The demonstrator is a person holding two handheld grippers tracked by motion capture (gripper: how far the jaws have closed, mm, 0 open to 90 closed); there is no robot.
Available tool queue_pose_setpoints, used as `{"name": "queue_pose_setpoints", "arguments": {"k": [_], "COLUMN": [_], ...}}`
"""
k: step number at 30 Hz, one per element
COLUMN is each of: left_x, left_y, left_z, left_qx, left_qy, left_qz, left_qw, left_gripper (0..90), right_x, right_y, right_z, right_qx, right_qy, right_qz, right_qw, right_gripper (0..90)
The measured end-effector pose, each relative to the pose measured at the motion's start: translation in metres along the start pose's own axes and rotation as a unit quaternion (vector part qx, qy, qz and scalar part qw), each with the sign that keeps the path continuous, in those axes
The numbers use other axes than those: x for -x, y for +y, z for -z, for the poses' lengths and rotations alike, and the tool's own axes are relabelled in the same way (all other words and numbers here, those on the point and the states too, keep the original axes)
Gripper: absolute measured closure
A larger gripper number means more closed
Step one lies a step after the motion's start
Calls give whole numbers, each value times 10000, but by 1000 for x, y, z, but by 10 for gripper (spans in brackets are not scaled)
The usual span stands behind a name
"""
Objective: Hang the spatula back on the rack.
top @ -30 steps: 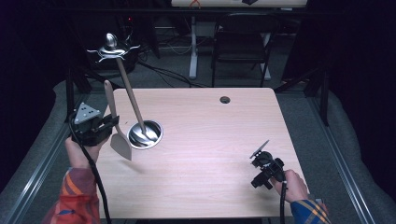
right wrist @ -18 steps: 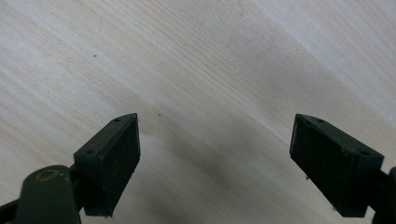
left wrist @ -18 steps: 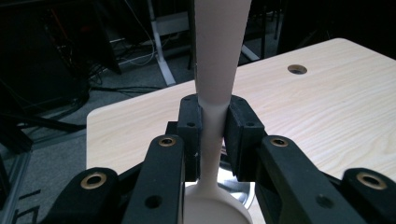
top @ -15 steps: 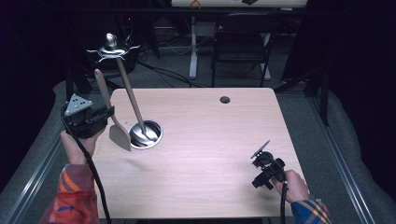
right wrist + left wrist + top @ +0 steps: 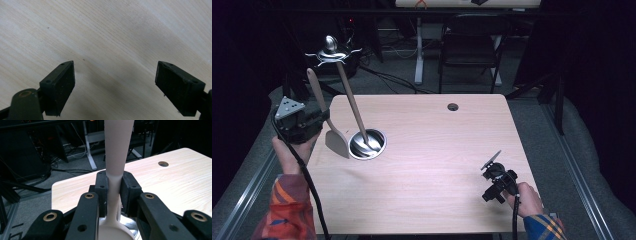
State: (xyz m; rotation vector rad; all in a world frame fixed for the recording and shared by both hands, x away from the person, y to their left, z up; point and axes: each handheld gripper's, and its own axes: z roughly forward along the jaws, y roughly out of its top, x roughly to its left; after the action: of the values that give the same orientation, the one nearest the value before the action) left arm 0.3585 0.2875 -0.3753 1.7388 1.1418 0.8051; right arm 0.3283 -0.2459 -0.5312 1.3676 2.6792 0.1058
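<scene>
My left gripper (image 5: 319,120) is at the table's left edge, shut on the thin neck of a beige spatula (image 5: 336,141). The spatula's handle slants up and back, and its blade hangs just left of the metal stand base (image 5: 367,144). In the left gripper view the two black jaws clamp the spatula (image 5: 117,147) upright, with the blade below them and the stand base (image 5: 128,230) behind. A slanted pole (image 5: 349,100) rises from the base to a star-shaped metal top (image 5: 332,52). My right gripper (image 5: 493,182) is low over the front right of the table, open, with bare wood (image 5: 115,62) between its jaws.
The wooden table (image 5: 437,150) has a small cable hole (image 5: 453,107) near its far edge, also seen from the left gripper (image 5: 163,164). Beyond the table stand a dark chair (image 5: 469,50) and a desk leg (image 5: 418,50). Metal rails run along the floor on both sides.
My left gripper has moved a little left and up with the spatula, whose handle top has swung left and whose blade has risen slightly. The right gripper has stayed put.
</scene>
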Motion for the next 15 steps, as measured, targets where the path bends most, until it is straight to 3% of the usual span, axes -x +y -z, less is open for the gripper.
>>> {"name": "queue_pose_setpoints", "arguments": {"k": [11,12,13,15], "left_x": [0,0,0,0], "left_y": [9,9,10,10], "left_z": [-4,-4,-5,-6], "left_qx": [26,22,7,-13], "left_qy": [-61,-63,-61,-49], "left_qz": [-44,-41,-42,-42], "left_qw": [10000,10000,10000,10000], "left_gripper": [771,771,771,771], "right_x": [0,-2,2,1], "right_y": [-1,-2,1,0], "right_z": [-1,-3,2,1], "right_qx": [40,220,-109,-25], "right_qy": [-15,37,-28,-10], "right_qz": [-47,-184,88,8], "right_qw": [10000,9996,9999,10000], "right_gripper": [157,157,157,157]}}
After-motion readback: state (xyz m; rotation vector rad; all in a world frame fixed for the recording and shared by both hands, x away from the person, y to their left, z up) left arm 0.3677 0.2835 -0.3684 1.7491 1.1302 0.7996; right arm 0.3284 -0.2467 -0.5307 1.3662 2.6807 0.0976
